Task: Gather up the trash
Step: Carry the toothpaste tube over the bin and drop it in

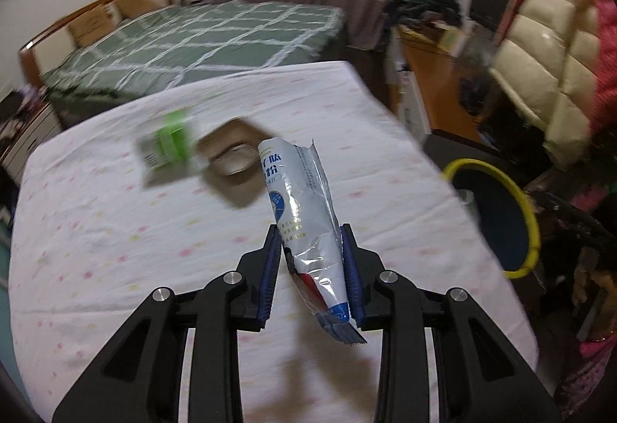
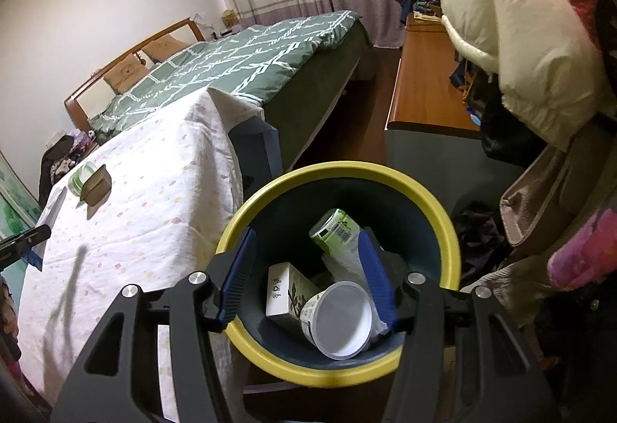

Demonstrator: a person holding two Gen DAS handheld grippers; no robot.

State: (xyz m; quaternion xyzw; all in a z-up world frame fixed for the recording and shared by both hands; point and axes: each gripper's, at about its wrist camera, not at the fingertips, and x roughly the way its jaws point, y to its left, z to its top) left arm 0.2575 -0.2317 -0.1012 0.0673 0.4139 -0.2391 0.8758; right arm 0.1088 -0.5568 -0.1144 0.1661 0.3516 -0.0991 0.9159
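Observation:
My left gripper (image 1: 311, 249) is shut on a silver-and-blue foil pouch (image 1: 304, 214) and holds it above the white dotted tablecloth (image 1: 115, 249). A green-and-white carton (image 1: 166, 149) and a brown tray (image 1: 231, 164) lie on the table beyond it; they also show in the right wrist view as the carton (image 2: 80, 177) and tray (image 2: 98, 186). My right gripper (image 2: 306, 253) is open and empty above the yellow-rimmed dark bin (image 2: 447, 230). The bin holds a white cup (image 2: 339, 319), a small white box (image 2: 287, 292) and a green-labelled bottle (image 2: 335, 230). The bin (image 1: 528, 214) stands right of the table.
A bed with a green checked cover (image 2: 250, 60) lies behind the table. A wooden-topped cabinet (image 2: 424, 87) stands right of the bin. A cream puffer jacket (image 2: 520, 18) and other clothes hang at the right. A dark chair (image 2: 258, 149) sits between table and bin.

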